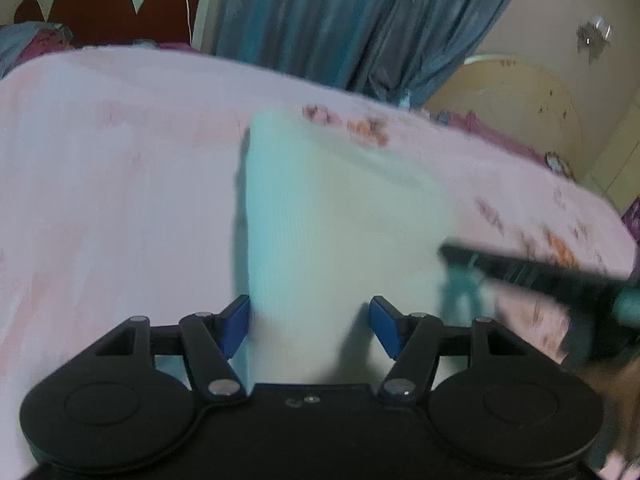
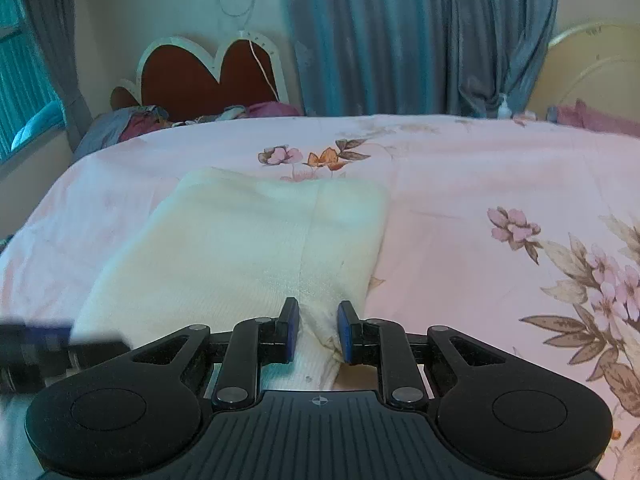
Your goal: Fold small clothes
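Note:
A cream knitted garment [image 1: 340, 208] lies folded on the pink floral bedsheet [image 1: 100, 160]. My left gripper [image 1: 310, 322] hovers over its near end with jaws wide. The cloth passes between the blue pads [image 1: 236, 320], and a shadowed gap shows at the right pad. In the right wrist view the garment [image 2: 248, 240] stretches away from me. My right gripper [image 2: 318, 332] is narrow, with a bunched near corner of the cloth pinched between its pads. Each gripper appears blurred in the other's view: the right gripper [image 1: 452, 256] at the garment's right edge, the left gripper [image 2: 40, 344] at its left edge.
The bedsheet [image 2: 460, 220] spreads wide on both sides of the garment. A red headboard with a white scalloped frame [image 2: 192, 76] stands at the far left, with crumpled bedding [image 2: 132, 124] below it. Blue-grey curtains [image 2: 400, 32] hang behind the bed. A cream headboard [image 1: 512, 96] is at the far right.

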`<action>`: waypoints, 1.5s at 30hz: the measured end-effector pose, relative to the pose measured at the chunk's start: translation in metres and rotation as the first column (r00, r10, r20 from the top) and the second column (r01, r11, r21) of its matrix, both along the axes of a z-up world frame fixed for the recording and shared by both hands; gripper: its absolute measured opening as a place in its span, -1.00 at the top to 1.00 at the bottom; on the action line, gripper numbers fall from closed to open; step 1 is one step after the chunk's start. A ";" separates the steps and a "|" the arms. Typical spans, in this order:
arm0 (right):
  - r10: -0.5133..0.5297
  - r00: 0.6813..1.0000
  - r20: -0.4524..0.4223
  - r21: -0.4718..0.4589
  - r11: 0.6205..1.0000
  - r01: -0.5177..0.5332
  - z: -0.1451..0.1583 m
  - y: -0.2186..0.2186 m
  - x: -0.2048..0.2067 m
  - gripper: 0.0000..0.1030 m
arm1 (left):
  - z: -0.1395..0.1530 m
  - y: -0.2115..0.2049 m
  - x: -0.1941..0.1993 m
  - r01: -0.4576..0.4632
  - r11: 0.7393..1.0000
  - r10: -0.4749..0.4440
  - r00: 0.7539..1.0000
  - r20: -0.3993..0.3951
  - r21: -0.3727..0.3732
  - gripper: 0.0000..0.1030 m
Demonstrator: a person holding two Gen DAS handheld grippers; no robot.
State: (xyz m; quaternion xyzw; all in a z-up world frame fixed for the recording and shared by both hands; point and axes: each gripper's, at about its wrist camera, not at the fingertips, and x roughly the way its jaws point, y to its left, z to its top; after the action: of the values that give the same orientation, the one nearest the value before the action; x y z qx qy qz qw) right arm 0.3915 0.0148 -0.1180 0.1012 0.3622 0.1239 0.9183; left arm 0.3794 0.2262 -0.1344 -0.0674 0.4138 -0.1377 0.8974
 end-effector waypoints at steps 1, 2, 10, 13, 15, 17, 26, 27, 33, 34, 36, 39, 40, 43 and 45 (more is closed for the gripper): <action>0.002 1.000 0.007 0.001 1.000 -0.002 0.007 -0.001 -0.007 0.63 | -0.006 0.000 -0.001 0.003 1.000 -0.003 1.000 -0.019 -0.002 -0.21; 0.011 1.000 0.021 -0.001 1.000 -0.011 0.014 -0.001 -0.016 0.63 | -0.009 0.001 -0.003 0.000 1.000 0.000 1.000 -0.017 -0.008 -0.21; 0.087 0.996 -0.006 -0.113 0.990 -0.087 0.009 0.018 -0.083 0.63 | -0.013 -0.004 -0.012 0.028 1.000 -0.028 1.000 -0.002 0.001 -0.22; 0.066 0.997 -0.038 -0.148 0.987 -0.071 -0.009 0.018 -0.087 0.63 | -0.014 -0.006 -0.016 0.037 0.999 -0.037 0.999 0.000 0.006 -0.22; 0.057 0.998 -0.033 -0.145 0.988 -0.061 -0.013 0.017 -0.084 0.63 | -0.014 -0.006 -0.018 0.040 0.999 -0.040 0.999 0.008 0.022 -0.26; 0.042 0.999 -0.030 -0.136 0.990 -0.046 -0.017 0.013 -0.084 0.57 | -0.013 -0.009 -0.017 0.040 0.999 -0.040 0.999 0.003 0.031 -0.31; 0.002 0.999 -0.046 -0.093 0.996 -0.006 -0.017 0.004 -0.086 0.34 | -0.014 -0.023 -0.018 0.004 0.994 -0.003 1.000 -0.006 0.112 -1.00; 0.004 0.999 -0.046 -0.088 0.996 -0.008 -0.016 0.004 -0.088 0.34 | -0.016 -0.024 -0.019 -0.004 0.992 0.005 1.000 -0.008 0.123 -0.99; -0.014 1.000 -0.001 -0.095 0.995 0.014 0.002 0.002 -0.098 0.33 | -0.017 -0.025 -0.027 -0.090 0.985 0.092 0.996 -0.006 0.145 -1.00; -0.017 1.000 0.005 -0.087 0.996 0.017 0.002 0.002 -0.099 0.32 | -0.017 -0.024 -0.029 -0.108 0.984 0.110 0.994 -0.008 0.139 -1.00; 0.006 0.999 -0.049 -0.109 0.994 -0.012 -0.008 0.005 -0.095 0.32 | -0.017 -0.021 -0.038 -0.150 0.980 0.151 0.988 -0.001 0.127 -0.99; -0.022 0.998 -0.056 -0.142 0.990 0.014 -0.012 0.004 -0.093 -0.11 | -0.017 -0.021 -0.046 -0.190 0.974 0.193 0.981 -0.012 0.124 -0.99; -0.022 0.998 -0.063 -0.126 0.992 0.014 -0.010 0.002 -0.093 -0.11 | -0.016 -0.021 -0.047 -0.200 0.972 0.205 0.978 -0.028 0.123 -0.99; -0.012 0.999 -0.033 -0.117 0.993 0.008 0.002 0.000 -0.105 -0.11 | -0.010 -0.023 -0.051 -0.231 0.960 0.239 0.970 -0.037 0.159 -0.99; 0.006 1.000 -0.018 -0.102 0.995 -0.007 0.008 -0.001 -0.118 -0.11 | -0.006 -0.025 -0.057 -0.244 0.949 0.254 0.967 -0.024 0.199 -0.98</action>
State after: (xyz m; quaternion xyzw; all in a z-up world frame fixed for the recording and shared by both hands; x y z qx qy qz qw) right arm 0.2737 0.0135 -0.1100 0.0540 0.3764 0.1073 0.9186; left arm 0.3222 0.2008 -0.1402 -0.0346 0.4354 0.0193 0.8993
